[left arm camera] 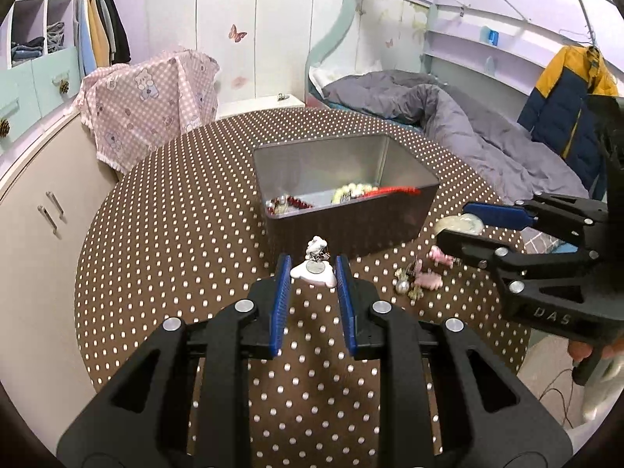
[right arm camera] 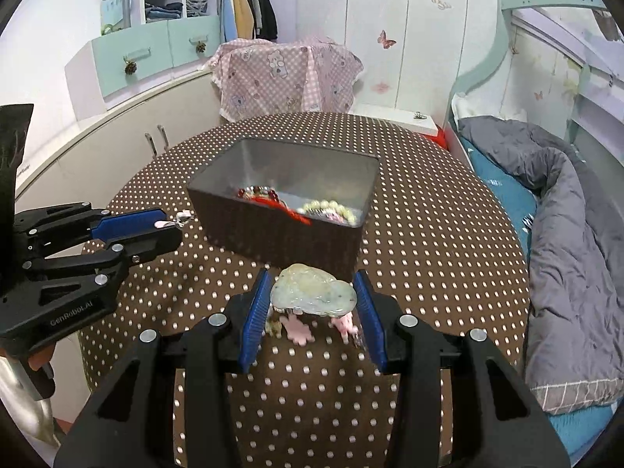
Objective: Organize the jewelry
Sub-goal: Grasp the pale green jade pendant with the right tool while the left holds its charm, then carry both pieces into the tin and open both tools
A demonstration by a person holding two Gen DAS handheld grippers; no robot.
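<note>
A dark metal box [left arm camera: 351, 226] stands on the dotted round table [left arm camera: 175, 234] and holds bead bracelets and a red piece [left arm camera: 397, 191]. My left gripper [left arm camera: 314, 269] is shut on a white cloud-shaped ornament [left arm camera: 314, 271] with small trinkets on top, just in front of the box. My right gripper [right arm camera: 314, 292] is shut on a pale green jade-like piece [right arm camera: 314, 292] and holds it above the table near the box [right arm camera: 280, 234]. The same piece shows in the left wrist view [left arm camera: 460, 224]. Pink and pearl trinkets [left arm camera: 421, 277] lie on the table below it.
A chair draped with pink checked cloth [left arm camera: 152, 97] stands behind the table. White cabinets [left arm camera: 43, 202] are on the left. A bed with a grey quilt [left arm camera: 448, 117] lies to the right. A jacket [left arm camera: 565, 97] hangs by the bed.
</note>
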